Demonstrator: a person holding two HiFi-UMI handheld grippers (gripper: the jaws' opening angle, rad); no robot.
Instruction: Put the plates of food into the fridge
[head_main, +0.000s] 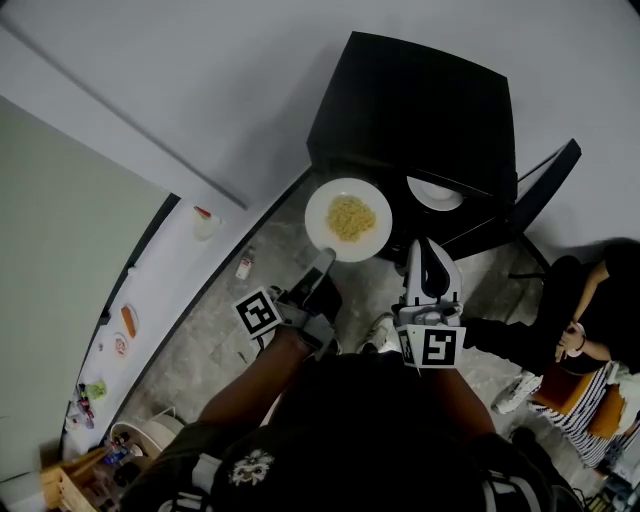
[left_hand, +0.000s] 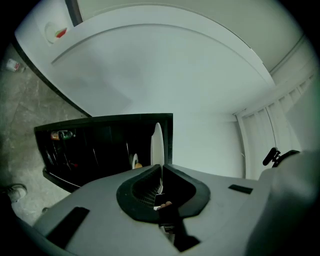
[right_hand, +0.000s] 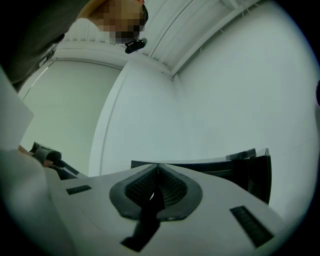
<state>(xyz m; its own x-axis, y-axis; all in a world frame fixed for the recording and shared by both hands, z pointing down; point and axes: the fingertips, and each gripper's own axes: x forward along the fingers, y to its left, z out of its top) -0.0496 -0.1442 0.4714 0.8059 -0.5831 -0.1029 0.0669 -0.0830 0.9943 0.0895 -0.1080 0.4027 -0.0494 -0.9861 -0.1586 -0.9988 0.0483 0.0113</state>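
The left tongs (head_main: 322, 258) are clamped on the near rim of the plate of yellow food (head_main: 347, 220), which hangs roughly level in the air just in front of the open black fridge (head_main: 420, 110) and is not yet inside it. The right tongs (head_main: 425, 250) are closed together on nothing and sit beside the plate, giving it no support. The main danger I see is the grip itself: the whole plate sticks out from one narrow bite on its edge, so any dip of the wrist or jolt on the way in could let the far side drop and tip the loose heap of food off, or let the smooth rim slide out from between the pads. A second plate (head_main: 436, 192) already lies on a shelf just inside the opening, to the right of the carried one. If this plate goes in too low or too far that way, its far rim could strike that plate or the front edge of the shelf, and such a knock would lever the plate against the pads. The fridge door (head_main: 545, 185) stands open on the right near the right tongs, and a bump from them might swing it, so I judge a slow, level entry at a clear shelf to be the safe course
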